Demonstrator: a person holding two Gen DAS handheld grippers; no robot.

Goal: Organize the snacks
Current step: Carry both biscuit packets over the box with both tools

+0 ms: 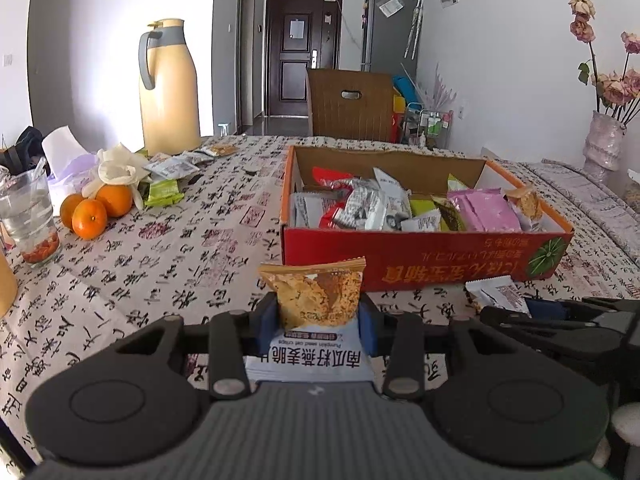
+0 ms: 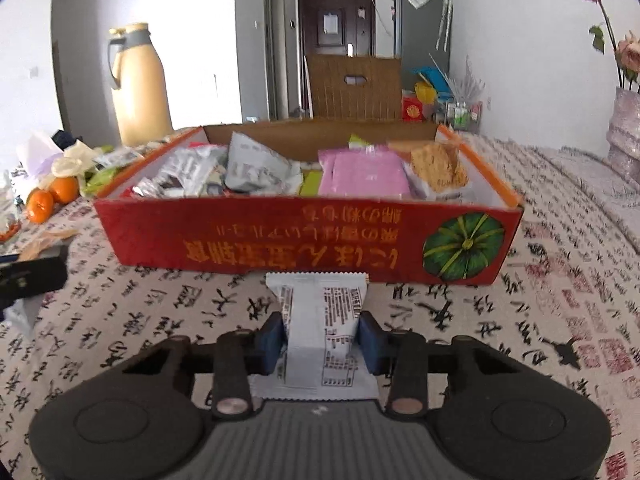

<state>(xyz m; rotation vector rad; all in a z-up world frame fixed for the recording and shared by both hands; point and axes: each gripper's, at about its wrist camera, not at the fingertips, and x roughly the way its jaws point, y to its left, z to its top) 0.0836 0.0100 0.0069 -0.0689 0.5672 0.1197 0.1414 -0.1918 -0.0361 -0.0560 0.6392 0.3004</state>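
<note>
**Foil packets clamped in both grippers, snack box just ahead**

Foil first: the left gripper (image 1: 318,322) has its two blue pads pressed against the sides of an oat crisp packet (image 1: 316,304), so it's gripping it. That packet sits squarely between the jaws, picture end sticking out forward, printed white end tucked back toward the camera.

Same deal on the other side. The right gripper (image 2: 320,340) is pinching a white snack packet (image 2: 320,332), pads touching both edges, back label facing up. No earlier shot to compare, so that's just how it stands. Its far end lies near the front wall of the red cardboard box (image 2: 280,240), down low over the tablecloth (image 2: 560,280).

Inside the box it's a jumble: silver wrappers on the left, pink packets (image 2: 364,174) toward the right, a biscuit pack in the right corner.

Further out on the left there's a loose pile of more packets (image 1: 172,168), three oranges (image 1: 96,208), a glass of water (image 1: 28,216) and a tall cream thermos jug (image 1: 170,88).
</note>
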